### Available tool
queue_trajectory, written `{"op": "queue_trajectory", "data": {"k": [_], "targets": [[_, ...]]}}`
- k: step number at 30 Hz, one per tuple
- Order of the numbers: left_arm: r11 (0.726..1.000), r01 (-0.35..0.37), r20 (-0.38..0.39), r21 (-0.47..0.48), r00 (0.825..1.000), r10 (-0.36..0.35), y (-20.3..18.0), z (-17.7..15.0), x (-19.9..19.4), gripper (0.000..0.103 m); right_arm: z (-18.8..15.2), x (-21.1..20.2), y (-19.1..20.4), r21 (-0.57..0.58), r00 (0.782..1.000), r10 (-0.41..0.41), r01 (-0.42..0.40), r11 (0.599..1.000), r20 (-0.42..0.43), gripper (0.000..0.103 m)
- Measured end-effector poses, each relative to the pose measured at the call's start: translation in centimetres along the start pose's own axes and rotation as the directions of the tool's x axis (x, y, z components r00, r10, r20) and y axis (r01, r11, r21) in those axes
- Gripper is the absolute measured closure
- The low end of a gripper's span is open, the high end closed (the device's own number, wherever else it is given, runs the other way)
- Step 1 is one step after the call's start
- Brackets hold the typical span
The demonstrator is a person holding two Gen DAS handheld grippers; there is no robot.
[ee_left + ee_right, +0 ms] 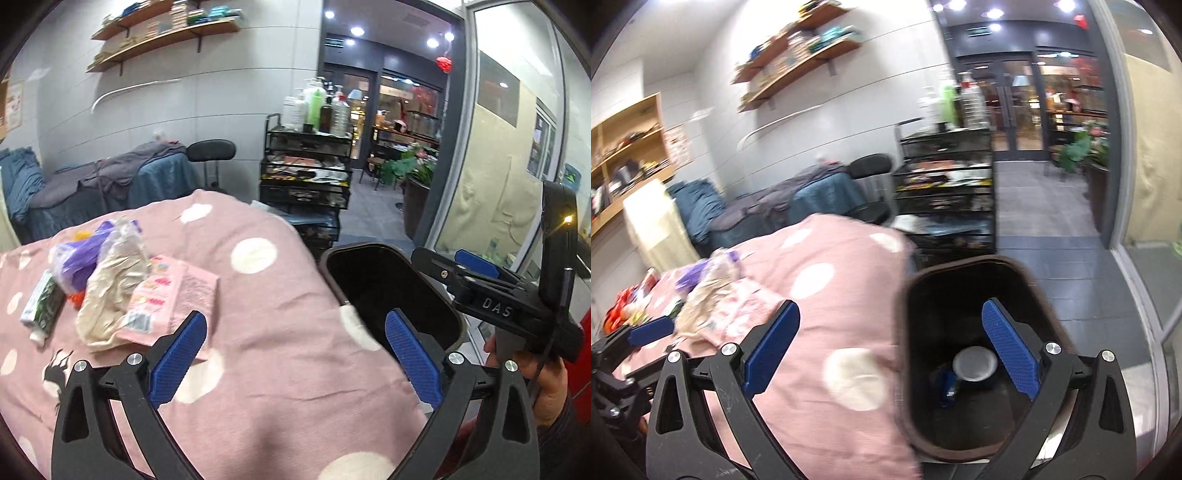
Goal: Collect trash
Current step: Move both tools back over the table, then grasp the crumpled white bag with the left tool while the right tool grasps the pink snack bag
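The left gripper [295, 358] is being held with its blue-padded jaws spread wide apart and nothing between them, above a pink quilt [280, 369] with white dots that is covering a bed. The right gripper [890, 350] is likewise being held with its jaws wide apart and empty; its left finger is being seen over the quilt's right edge and its right finger over the mouth of a dark trash bin [960, 369]. The bin is being shown standing just beside the quilt's right edge, on the grey tiled floor, and inside it a dark blue can [973, 365] with a silver end is lying near the bottom. In the left wrist view the same bin [391, 291] is being seen past the quilt's right edge, with the right gripper's body [491, 295] and the hand [543, 384] gripping it just beyond. The remaining trash is being left in a heap toward the quilt's far left part: a pink snack packet [173, 299], a crumpled cream-coloured bag [110, 295] touching it, a clear bag with purple contents [85, 254], and a green-and-white carton [42, 302] at the left end. A black wire trolley [306, 177] topped with bottles is being seen behind the bed.
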State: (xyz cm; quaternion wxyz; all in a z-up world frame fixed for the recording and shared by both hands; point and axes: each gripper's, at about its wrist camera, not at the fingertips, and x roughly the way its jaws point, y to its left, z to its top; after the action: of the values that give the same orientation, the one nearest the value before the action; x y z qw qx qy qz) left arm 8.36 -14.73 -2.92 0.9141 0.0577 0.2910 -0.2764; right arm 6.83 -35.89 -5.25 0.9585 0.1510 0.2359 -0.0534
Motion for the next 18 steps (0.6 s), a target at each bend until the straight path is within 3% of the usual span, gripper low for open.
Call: {"op": "queue_trajectory", "data": {"k": [7, 13, 18], "targets": [[0.991, -0.118, -0.033, -0.068, 0.993, 0.116, 5.3, -2.9, -1.4, 0.006, -0.4, 2.0, 6.3, -0.136, 0.985, 0.144, -0.157, 0.978, -0.099, 0.005], [0.966, -0.194, -0.085, -0.173, 0.98, 0.181, 11.2, -5.4, -2.4, 0.007, -1.8, 4.1, 12.4, -0.339, 0.968, 0.174, -0.227, 0.913, -0.18, 0.005], [0.941, -0.251, -0.108, -0.228, 0.967, 0.232, 15.3, -6.6, -3.4, 0.007, -2.8, 6.7, 15.8, -0.423, 0.947, 0.181, -0.283, 0.861, -0.266, 0.006]]}}
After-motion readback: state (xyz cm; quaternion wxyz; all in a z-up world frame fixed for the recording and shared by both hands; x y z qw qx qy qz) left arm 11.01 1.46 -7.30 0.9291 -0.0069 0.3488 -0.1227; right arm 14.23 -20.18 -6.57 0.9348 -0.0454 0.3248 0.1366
